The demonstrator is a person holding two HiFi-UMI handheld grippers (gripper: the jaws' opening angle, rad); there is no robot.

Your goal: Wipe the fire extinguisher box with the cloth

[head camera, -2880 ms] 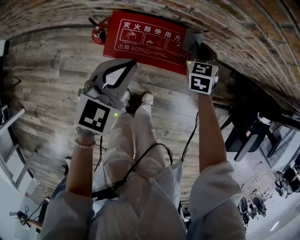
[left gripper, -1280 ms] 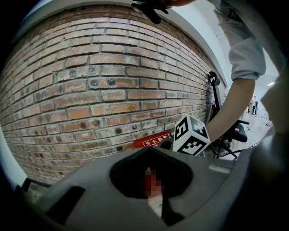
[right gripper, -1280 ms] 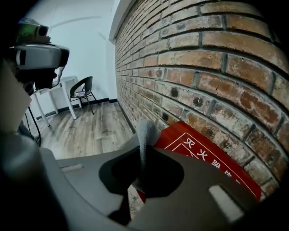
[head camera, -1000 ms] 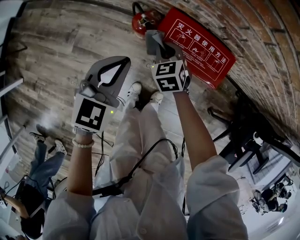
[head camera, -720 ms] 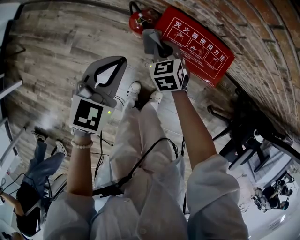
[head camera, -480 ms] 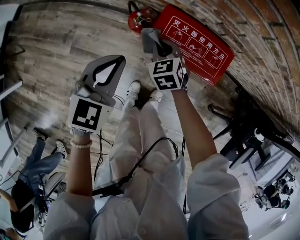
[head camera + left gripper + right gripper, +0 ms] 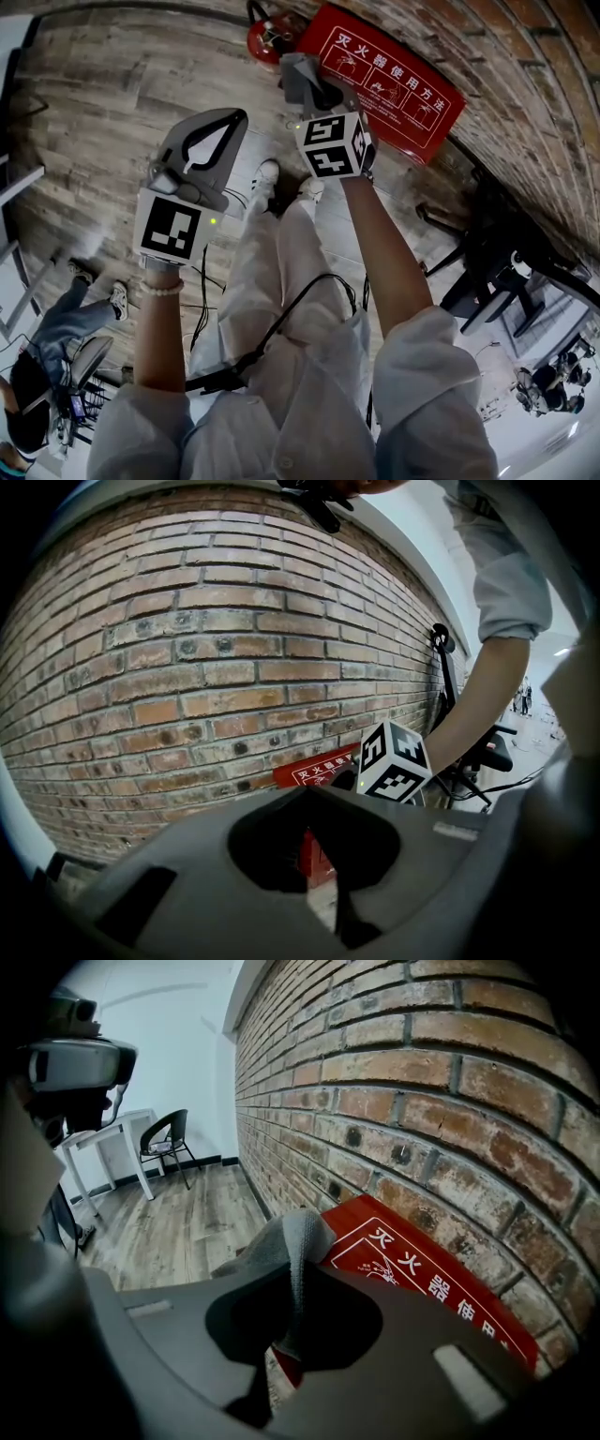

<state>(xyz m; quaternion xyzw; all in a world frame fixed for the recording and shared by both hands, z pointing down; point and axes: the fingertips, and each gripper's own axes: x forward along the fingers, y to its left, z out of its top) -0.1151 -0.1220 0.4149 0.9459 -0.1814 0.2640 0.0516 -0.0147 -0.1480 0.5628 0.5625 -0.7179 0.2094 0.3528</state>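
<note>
While my right gripper (image 7: 281,1330) has its jaws clenched on a fold of the grey cloth (image 7: 292,1241), the red fire extinguisher box (image 7: 427,1283) lies just ahead and right of them, against the brick wall (image 7: 394,1101). My left gripper (image 7: 307,793) is clenched on nothing, off to the left. Only a thin fold looks pinched, so I judge that dragging it across the box could tug it free, or knock the extinguisher (image 7: 267,36) just beyond the jaws.
</note>
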